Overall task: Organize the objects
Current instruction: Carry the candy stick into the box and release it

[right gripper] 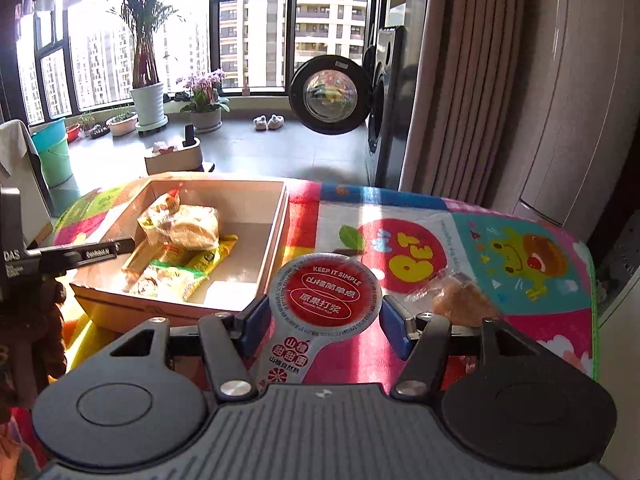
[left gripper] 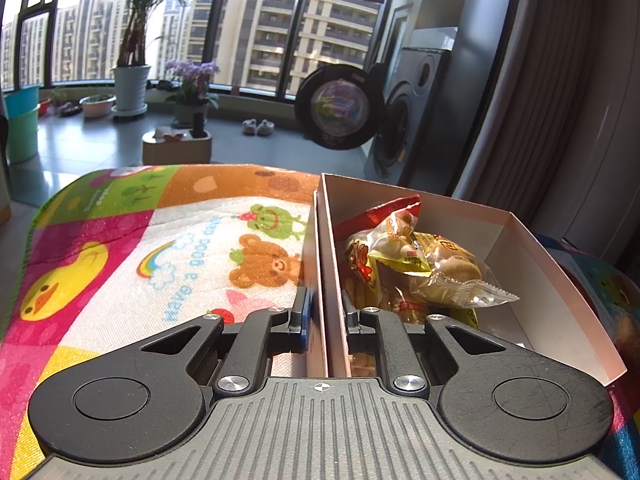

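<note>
Left gripper [left gripper: 325, 316], bottom centre of the left wrist view: jaws clenched on the near wall of the cardboard box [left gripper: 532, 248], one finger outside, one inside. Box sits at right on the cartoon-print mat [left gripper: 120, 248] over the table, holding a heap of wrapped snack packets [left gripper: 416, 264]. Right gripper [right gripper: 324, 316], bottom centre of the right wrist view: jaws grasping a round snack cup with red foil lid [right gripper: 325, 294], just right of the box [right gripper: 276, 236]. A clear-wrapped biscuit [right gripper: 460, 296] lies on the mat [right gripper: 520, 256] just right of the cup.
</note>
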The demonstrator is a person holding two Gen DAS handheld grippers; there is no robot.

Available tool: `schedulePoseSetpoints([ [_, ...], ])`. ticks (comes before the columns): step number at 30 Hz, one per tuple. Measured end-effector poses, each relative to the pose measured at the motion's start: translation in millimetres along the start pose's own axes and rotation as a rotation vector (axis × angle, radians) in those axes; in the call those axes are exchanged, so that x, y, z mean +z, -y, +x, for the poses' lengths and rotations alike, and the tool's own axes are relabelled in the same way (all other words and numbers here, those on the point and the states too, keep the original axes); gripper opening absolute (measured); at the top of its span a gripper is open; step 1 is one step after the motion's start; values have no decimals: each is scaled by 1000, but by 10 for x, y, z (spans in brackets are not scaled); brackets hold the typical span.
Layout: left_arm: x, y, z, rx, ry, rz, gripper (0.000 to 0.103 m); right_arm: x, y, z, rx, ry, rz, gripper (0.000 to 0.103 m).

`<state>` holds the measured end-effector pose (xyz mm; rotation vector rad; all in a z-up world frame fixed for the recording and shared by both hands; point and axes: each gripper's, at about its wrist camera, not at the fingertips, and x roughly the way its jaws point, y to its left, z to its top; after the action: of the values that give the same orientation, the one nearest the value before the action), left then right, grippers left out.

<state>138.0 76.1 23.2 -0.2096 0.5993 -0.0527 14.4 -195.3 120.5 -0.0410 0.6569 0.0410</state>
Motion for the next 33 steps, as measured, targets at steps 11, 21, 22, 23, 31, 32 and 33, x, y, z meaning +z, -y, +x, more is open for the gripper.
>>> schedulePoseSetpoints([
  [11, 0, -14, 12, -6, -2, -6, 16, 669, -706, 521, 223, 25, 39, 60],
  [21, 6, -32, 16, -13, -7, -13, 17, 443, -1147, 1316, 230, -90, -28, 60],
  [22, 4, -27, 17, -10, -9, -6, 17, 411, -1140, 1329, 236, -93, -22, 60],
  [23, 2, -19, 14, -8, -8, -2, 17, 396, -1131, 1333, 243, -94, -7, 61],
  [31, 3, -31, 24, -10, -8, -9, 17, 379, -1024, 1154, 261, -68, 12, 67],
  [32, 4, -33, 26, -11, -9, -10, 17, 376, -1005, 1123, 262, -64, 16, 69],
  [33, 6, -35, 27, -11, -9, -11, 17, 375, -985, 1098, 262, -61, 21, 70],
])
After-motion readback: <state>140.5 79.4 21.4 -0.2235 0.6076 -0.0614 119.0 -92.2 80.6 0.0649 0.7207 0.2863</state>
